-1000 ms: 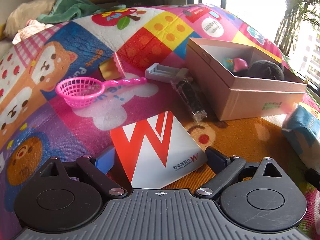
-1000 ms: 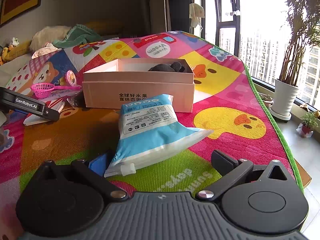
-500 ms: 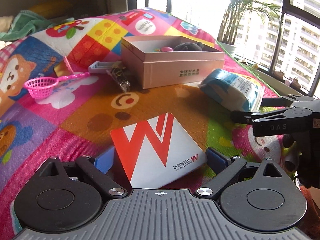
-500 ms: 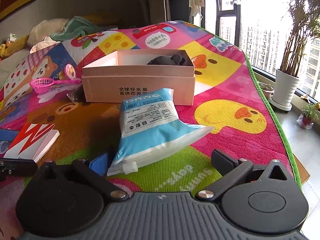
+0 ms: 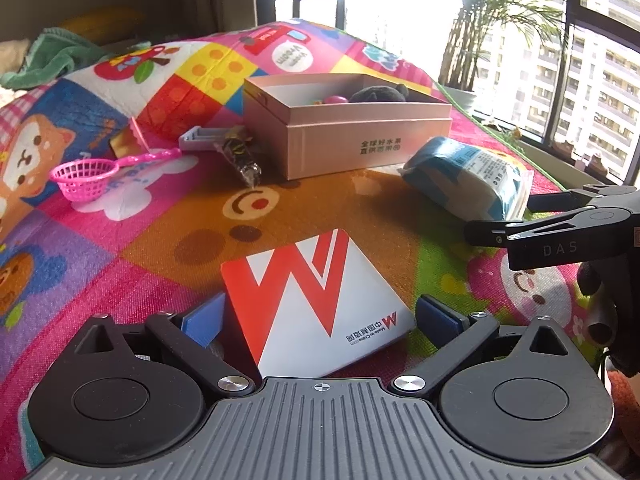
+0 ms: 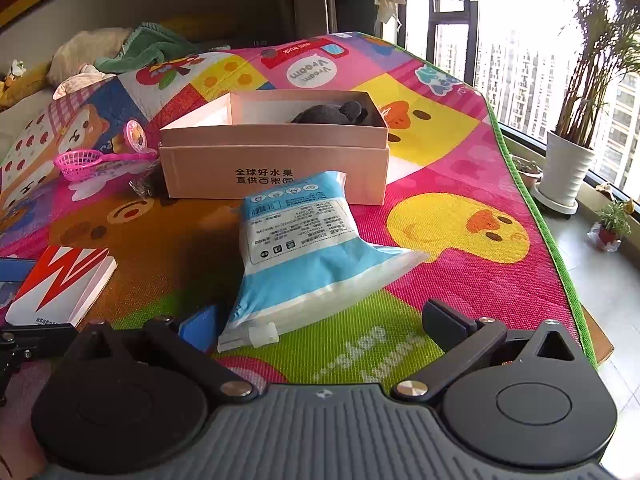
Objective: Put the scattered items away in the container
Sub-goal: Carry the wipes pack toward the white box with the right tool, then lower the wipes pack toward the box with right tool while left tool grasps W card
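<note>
Two spread grippers: left [image 5: 318,316] around glossy flat booklet [image 5: 316,300], right [image 6: 320,322] around crinkly pouch [image 6: 304,248].

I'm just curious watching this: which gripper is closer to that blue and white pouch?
The right. The right gripper has the blue and white pouch between its open fingers; the left gripper sits apart, around the red and white booklet.

A bright cartoon play mat [image 6: 460,160] carries an open cardboard box [image 6: 276,168], a blue-and-white pouch [image 6: 304,248] just in front of it, a red-and-white booklet [image 5: 316,300], and a pink toy strainer [image 5: 86,174].
</note>
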A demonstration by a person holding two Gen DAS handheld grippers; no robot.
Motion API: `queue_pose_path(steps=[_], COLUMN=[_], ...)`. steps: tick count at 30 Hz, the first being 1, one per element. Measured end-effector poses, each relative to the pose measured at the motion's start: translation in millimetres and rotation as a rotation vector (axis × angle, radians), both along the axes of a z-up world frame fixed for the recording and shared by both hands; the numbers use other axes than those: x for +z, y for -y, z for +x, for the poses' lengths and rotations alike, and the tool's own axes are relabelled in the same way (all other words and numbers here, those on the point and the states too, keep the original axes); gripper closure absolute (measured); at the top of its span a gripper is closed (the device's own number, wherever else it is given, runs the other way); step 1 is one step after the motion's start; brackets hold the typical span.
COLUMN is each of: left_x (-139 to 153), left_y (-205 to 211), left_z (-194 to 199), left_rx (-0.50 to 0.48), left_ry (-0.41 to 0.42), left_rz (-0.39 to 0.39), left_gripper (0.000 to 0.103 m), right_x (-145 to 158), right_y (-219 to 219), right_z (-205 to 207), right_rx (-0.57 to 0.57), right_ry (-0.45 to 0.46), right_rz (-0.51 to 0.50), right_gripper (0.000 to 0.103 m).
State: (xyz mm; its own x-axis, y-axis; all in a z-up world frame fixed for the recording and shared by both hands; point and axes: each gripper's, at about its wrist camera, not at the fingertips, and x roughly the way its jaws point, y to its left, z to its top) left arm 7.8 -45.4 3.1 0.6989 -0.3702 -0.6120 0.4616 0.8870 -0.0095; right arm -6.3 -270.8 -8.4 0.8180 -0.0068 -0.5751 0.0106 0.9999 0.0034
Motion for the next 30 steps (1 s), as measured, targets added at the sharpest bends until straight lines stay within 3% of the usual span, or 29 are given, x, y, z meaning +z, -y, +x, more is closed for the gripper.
queue_pose_path(steps=[7, 11, 13, 16, 19, 21, 24, 30], left_x=[0, -1, -1, -1, -1, -1, -1, -1], left_y=[0, -1, -1, -1, -2, -2, -3, -4], left_z=[0, 0, 0, 0, 0, 0, 0, -1], left_rx=[0.001, 0.004, 0.004, 0.006, 0.008, 0.008, 0.008, 0.01], left_ry=[0.001, 0.003, 0.003, 0.003, 0.003, 0.003, 0.002, 0.003], left_rz=[-0.003, -0.004, -0.004, -0.008, -0.011, -0.014, -0.021, -0.03], left_gripper=[0.001, 0.001, 0.0, 0.0, 0.0, 0.0, 0.0, 0.0], right_x=[7, 26, 34, 40, 35, 29, 23, 23], right_y=[3, -1, -1, 0, -6, -10, -11, -11], right_z=[-1, -2, 12, 39, 58, 63, 56, 20], right_rx=[0.045, 0.056, 0.093, 0.142, 0.148, 0.134, 0.135, 0.152], right_ry=[0.004, 0.138, 0.126, 0.057, -0.002, -0.035, -0.063, -0.085], right_rz=[0.004, -0.087, -0.098, -0.023, -0.015, -0.018, -0.003, 0.023], right_gripper=[0.0, 0.0, 0.0, 0.002, 0.019, 0.039, 0.047, 0.047])
